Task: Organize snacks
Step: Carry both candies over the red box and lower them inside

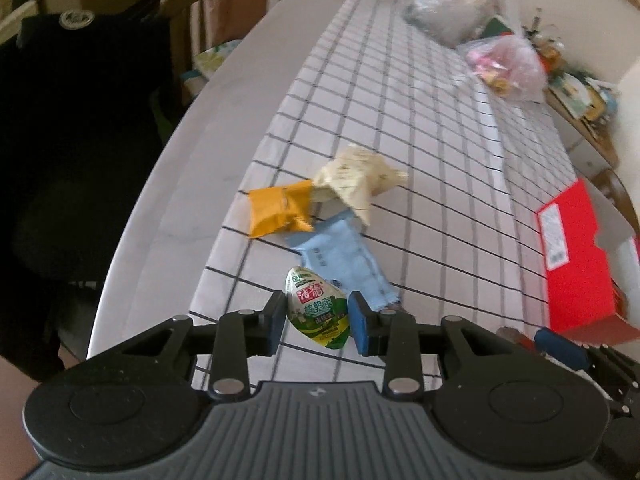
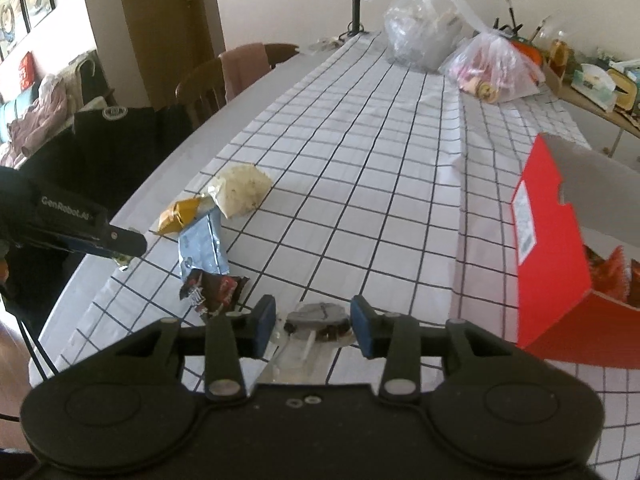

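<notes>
Left wrist view: the left tool (image 1: 318, 318) is clamped on a green-and-white snack cup (image 1: 318, 310), its blue pads pressing the cup's two sides, and the cup appears lifted clear of the checked surface (image 1: 400, 120). Just past the cup, toward 12 o'clock, a light blue packet (image 1: 340, 252) lies flat; beyond it an orange packet (image 1: 280, 210) at about 11 o'clock touches a cream crumpled packet (image 1: 358, 178) at about 12 o'clock. The red box (image 1: 576, 256) stands open at 3 o'clock, well apart from the loose snacks. The tool points steeply down toward the surface from above its near edge.

Right wrist view: the right tool (image 2: 313, 324) is closed on a clear-wrapped snack (image 2: 318, 318) with a grey top, the wrapper trailing back under the tool. A dark red-and-black wrapper (image 2: 214, 290) lies just beside it at 10 o'clock, with the blue, orange and cream packets farther off the same way. The left tool enters from 9 o'clock. Inside the red box, at 3 o'clock, some reddish packets already show, so sorting seems partly done; judging by this, two snacks are in hand and at least four remain loose. This tool also tilts downward, above the near end of the surface.
</notes>
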`<state>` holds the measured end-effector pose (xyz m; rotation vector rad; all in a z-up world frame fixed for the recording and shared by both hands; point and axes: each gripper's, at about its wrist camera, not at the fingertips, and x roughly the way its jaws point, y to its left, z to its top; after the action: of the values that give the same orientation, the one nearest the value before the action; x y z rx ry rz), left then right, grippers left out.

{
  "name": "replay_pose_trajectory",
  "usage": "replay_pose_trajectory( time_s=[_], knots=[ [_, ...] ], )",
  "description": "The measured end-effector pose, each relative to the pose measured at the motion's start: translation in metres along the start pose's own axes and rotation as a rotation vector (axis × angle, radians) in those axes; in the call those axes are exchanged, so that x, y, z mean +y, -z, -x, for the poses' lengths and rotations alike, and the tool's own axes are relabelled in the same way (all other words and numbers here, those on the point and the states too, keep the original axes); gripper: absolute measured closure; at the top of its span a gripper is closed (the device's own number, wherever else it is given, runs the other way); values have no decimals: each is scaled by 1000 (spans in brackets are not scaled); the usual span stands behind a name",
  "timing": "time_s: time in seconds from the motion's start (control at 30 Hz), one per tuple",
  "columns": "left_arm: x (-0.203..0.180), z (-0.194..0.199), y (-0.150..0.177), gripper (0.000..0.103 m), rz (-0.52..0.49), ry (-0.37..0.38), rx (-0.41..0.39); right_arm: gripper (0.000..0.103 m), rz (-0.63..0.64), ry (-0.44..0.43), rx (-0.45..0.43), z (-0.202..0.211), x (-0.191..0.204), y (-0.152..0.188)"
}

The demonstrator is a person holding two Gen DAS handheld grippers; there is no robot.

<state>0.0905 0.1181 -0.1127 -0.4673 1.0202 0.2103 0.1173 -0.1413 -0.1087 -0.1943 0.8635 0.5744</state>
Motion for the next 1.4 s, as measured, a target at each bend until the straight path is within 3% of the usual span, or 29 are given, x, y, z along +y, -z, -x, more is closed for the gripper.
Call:
replay_pose_trajectory(
  time_s=[0.33,0.8,1.4],
  knots=[
    [-54,33,4,70,-181,106,-30,63,-58,42,-75,60,-19,-6],
    [-173,41,3,70,-411,209,-53,63,-163,135,-147,102,-101,-13],
    [-327,1,2,70,-512,190,-42,63,-189,160,-142,103,-248,-18]
  ],
)
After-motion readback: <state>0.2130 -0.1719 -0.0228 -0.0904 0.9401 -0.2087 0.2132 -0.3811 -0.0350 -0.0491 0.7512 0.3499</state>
